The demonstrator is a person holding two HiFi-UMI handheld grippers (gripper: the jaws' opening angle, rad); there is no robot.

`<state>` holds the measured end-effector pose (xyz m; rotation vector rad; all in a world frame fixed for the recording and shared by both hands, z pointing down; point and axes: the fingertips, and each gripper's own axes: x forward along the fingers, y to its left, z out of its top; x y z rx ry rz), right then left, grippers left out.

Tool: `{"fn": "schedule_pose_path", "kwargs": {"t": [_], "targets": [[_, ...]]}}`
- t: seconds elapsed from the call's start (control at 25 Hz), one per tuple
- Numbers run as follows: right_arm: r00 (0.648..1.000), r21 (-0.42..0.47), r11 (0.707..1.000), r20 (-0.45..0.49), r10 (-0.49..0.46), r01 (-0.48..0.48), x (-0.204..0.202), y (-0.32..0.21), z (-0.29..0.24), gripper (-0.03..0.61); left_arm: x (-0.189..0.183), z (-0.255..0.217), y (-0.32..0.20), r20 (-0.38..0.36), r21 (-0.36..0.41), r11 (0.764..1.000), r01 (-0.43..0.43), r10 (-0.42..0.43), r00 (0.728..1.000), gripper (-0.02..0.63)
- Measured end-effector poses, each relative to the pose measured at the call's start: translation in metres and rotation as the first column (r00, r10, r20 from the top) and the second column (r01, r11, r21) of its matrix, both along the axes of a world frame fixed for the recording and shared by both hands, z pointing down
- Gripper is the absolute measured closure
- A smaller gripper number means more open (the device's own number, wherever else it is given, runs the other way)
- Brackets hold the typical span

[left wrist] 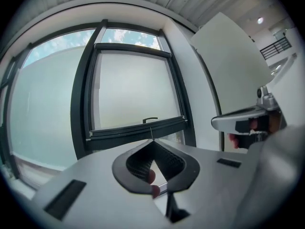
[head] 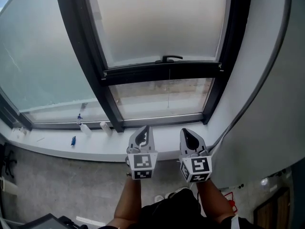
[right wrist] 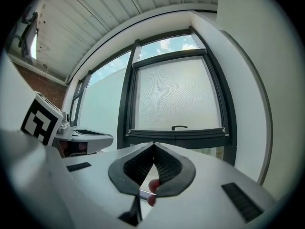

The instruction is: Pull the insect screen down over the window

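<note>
Insect screen (head: 157, 23): part-way down the window. Its mesh fills the pane above the bottom bar (head: 162, 73), and a strip of clear glass is uncovered below that bar.
Handle (head: 167, 58): a small dark grip sitting just on top of the bar, near its middle.
Cord (head: 169, 92): a thin line hanging straight down from the bar's middle, across the clear strip.
Left tongs (head: 144, 128): well below the bar and a touch left of its middle, pointing level at the window. They're pinched right together, tip to tip (left wrist: 152, 142), with nothing showing between them.
Right tongs (head: 187, 131): below the bar, just right of its middle, alongside the left pair. Closed up too (right wrist: 153, 144), and seemingly empty, though the cord is too fine to rule out.
Bottles (head: 85, 128): down and far left of the bar, on the sill (head: 95, 149).
</note>
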<state>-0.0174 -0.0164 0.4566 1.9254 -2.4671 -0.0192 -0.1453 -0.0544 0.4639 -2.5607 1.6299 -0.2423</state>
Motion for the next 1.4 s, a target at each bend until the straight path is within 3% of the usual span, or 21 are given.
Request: {"fn": "schedule_pose_path", "kwargs": {"t": [0.36, 0.64, 0.8, 1.12, 1.4], "targets": [[0.998, 0.004, 1.0, -0.062, 0.023, -0.022, -0.006, 0.004, 0.009, 0.574, -0.017, 0.009, 0.011, 0.027, -0.016, 0.999, 0.036, -0.035, 0.999, 0.611], [0.995, 0.015, 0.999, -0.093, 0.034, -0.032, -0.005, 0.012, 0.006, 0.575, -0.004, 0.003, 0.02, -0.024, -0.016, 1.0, -0.001, 0.001, 1.0, 0.611], [0.994, 0.026, 0.999, -0.101, 0.047, -0.044, 0.0, 0.018, 0.007, 0.575, 0.001, 0.006, 0.023, -0.135, -0.085, 0.995, -0.043, 0.031, 0.99, 0.611], [0.991, 0.026, 0.998, -0.118, 0.061, -0.058, 0.009, 0.021, 0.003, 0.575, 0.005, 0.006, 0.024, -0.078, -0.072, 0.997, -0.026, 0.021, 0.997, 0.611], [0.993, 0.026, 0.999, -0.107, 0.039, -0.037, 0.004, 0.023, 0.007, 0.575, 0.011, 0.007, 0.027, -0.078, -0.089, 0.994, -0.065, 0.058, 0.995, 0.611]]}}
